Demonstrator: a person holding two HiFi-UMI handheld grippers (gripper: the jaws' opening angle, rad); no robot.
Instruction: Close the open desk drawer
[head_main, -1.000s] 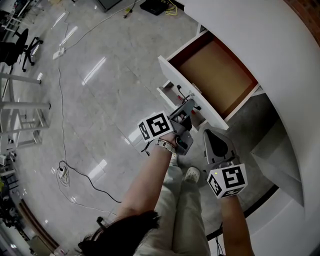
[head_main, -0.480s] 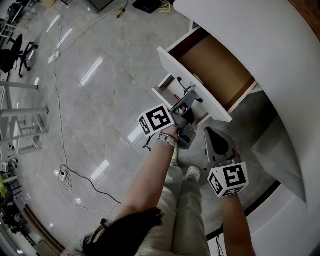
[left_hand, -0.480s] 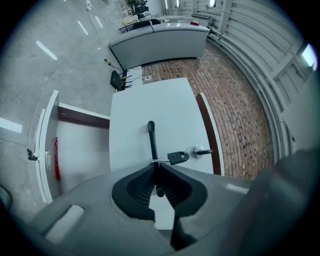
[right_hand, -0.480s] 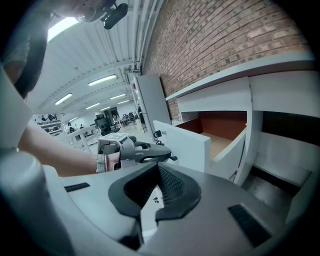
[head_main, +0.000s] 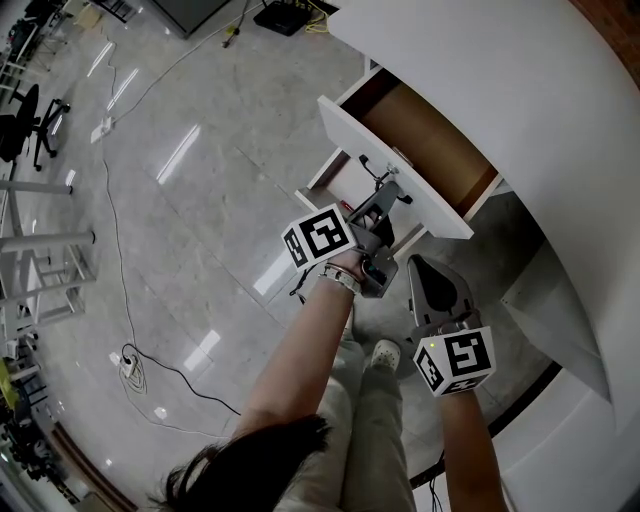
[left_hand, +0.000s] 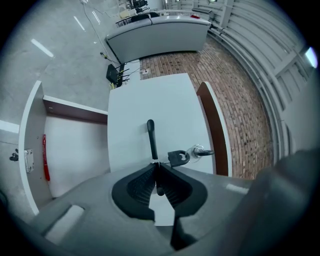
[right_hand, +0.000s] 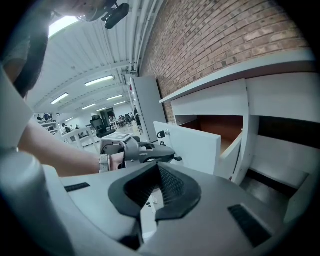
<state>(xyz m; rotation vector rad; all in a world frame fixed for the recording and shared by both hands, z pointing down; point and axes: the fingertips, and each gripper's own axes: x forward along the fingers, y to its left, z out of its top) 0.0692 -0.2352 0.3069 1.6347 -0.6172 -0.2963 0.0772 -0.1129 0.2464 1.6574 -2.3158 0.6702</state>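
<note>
Left tool (left_hand: 158, 164) tight on drawer handle (left_hand: 150, 135); right tool (right_hand: 159, 166) closed, empty.

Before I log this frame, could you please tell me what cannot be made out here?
Head view: desk top hides the drawer's rear.
Left gripper view: drawer front hides the drawer's inside.
Left gripper view: red thing under the drawer, too small to name.
</note>
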